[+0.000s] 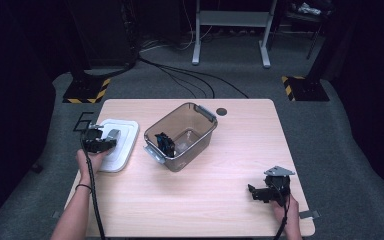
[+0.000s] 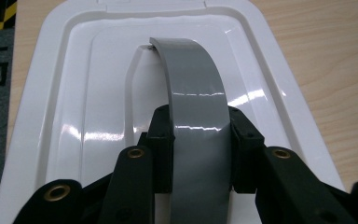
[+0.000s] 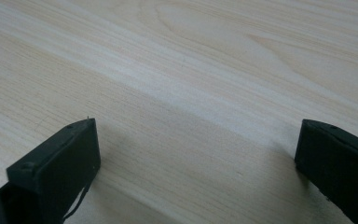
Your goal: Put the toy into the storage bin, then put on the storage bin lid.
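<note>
I see the pale wood-grain table (image 1: pixel 205 200); on its left edge lies the glossy white rectangular lid (image 2: pixel 74 93); my left gripper (image 2: pixel 200 154) clamps its curved grey handle (image 2: pixel 193 107); my right gripper (image 3: pixel 196 158) gapes over bare wood.
</note>
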